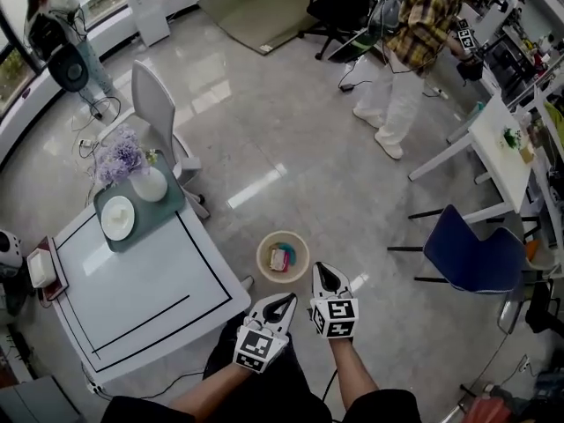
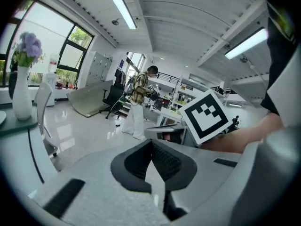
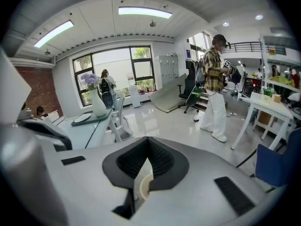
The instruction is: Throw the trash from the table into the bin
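Left gripper (image 1: 284, 303) and right gripper (image 1: 324, 273), both closed and empty, sit lower centre; the filled bin (image 1: 283, 234) lies just above, nearer the right.

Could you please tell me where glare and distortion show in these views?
Head view: glare streaks the glossy grey floor; the white square table bows at its edges. Left gripper view: black vignetted corners, bright ceiling light strips. Right gripper view: same fisheye curve; the large windows glare.

left gripper (image 1: 289, 299) and right gripper (image 1: 321, 269): pale grey shells; black ribbed wedge-shaped pads (image 3: 164, 161); a black-and-white marker cube (image 1: 336, 316) on each; wearer in short dark sleeves (image 1: 132, 409), dark trousers (image 1: 291, 386).
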